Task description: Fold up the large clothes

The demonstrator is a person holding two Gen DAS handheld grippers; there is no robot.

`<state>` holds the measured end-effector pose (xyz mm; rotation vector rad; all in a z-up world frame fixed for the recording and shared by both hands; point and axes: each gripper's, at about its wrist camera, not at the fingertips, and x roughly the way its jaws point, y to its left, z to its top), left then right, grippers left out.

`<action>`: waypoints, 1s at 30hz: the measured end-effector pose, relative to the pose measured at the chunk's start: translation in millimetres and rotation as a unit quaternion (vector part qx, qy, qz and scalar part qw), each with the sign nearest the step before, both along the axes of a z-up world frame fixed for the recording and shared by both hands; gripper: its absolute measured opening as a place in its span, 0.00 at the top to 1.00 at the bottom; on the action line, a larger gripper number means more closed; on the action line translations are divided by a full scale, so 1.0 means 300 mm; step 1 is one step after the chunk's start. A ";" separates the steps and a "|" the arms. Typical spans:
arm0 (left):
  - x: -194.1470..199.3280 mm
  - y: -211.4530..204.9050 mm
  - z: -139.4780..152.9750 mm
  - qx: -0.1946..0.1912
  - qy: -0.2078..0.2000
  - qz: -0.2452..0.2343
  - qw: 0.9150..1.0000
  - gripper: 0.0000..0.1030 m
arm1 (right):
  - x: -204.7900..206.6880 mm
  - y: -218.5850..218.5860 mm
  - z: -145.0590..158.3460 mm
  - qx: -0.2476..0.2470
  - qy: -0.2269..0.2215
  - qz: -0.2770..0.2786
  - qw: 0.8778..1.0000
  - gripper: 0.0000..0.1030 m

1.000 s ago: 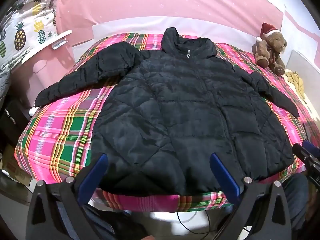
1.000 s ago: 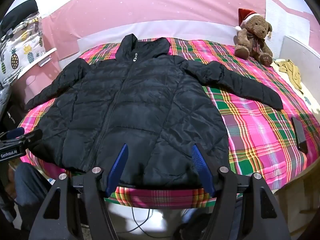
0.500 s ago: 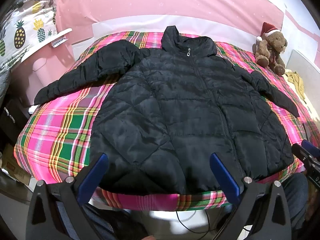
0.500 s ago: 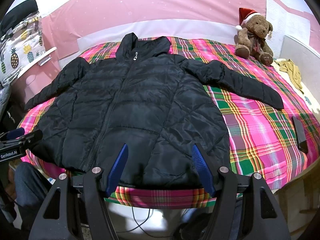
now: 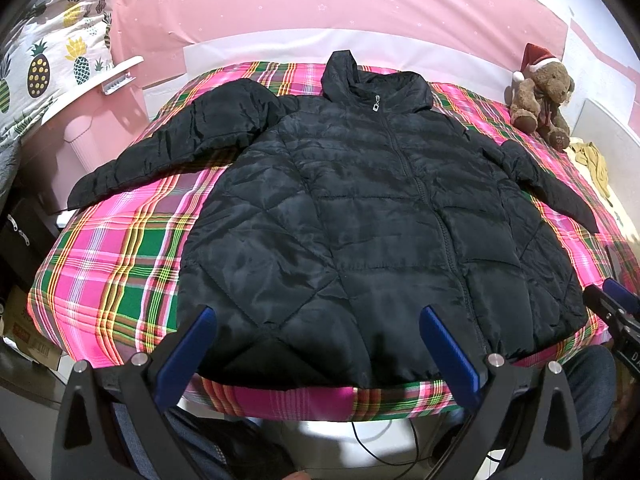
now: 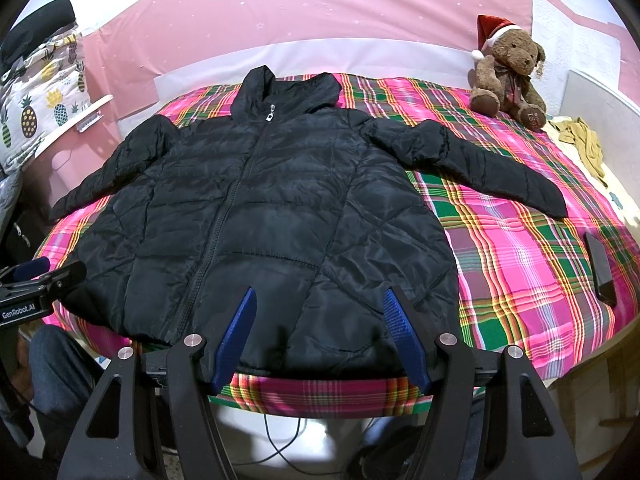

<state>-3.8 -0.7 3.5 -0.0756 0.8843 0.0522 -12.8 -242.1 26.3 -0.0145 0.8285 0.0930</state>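
A black quilted puffer jacket [image 5: 360,216] lies flat, zipped, front up, both sleeves spread, on a pink and green plaid bed [image 5: 112,264]. It also shows in the right wrist view [image 6: 260,220]. My left gripper [image 5: 316,316] is open and empty, held above the jacket's hem at the bed's near edge. My right gripper [image 6: 318,300] is open and empty, also above the hem, further right. The left sleeve [image 5: 168,152] reaches toward the bed's left edge; the right sleeve [image 6: 480,164] lies out to the right.
A teddy bear with a Santa hat [image 6: 508,68] sits at the bed's far right corner. A black phone [image 6: 600,268] lies on the bed's right side. A yellow cloth [image 6: 580,140] lies beside the bear. A pink bin [image 5: 88,144] stands left of the bed.
Both views have hardly shifted; the jacket lies as before and both grippers stay open.
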 end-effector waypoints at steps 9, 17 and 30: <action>0.000 0.000 0.000 0.000 0.000 0.000 1.000 0.00 | 0.000 -0.001 -0.002 0.001 0.000 0.000 1.000 0.36; -0.005 -0.010 -0.014 -0.001 0.003 0.000 1.000 0.00 | -0.001 0.000 -0.003 0.000 0.001 0.000 1.000 0.36; -0.004 -0.009 -0.015 -0.001 0.003 -0.001 1.000 0.00 | -0.004 0.001 -0.003 0.000 0.000 0.000 1.000 0.36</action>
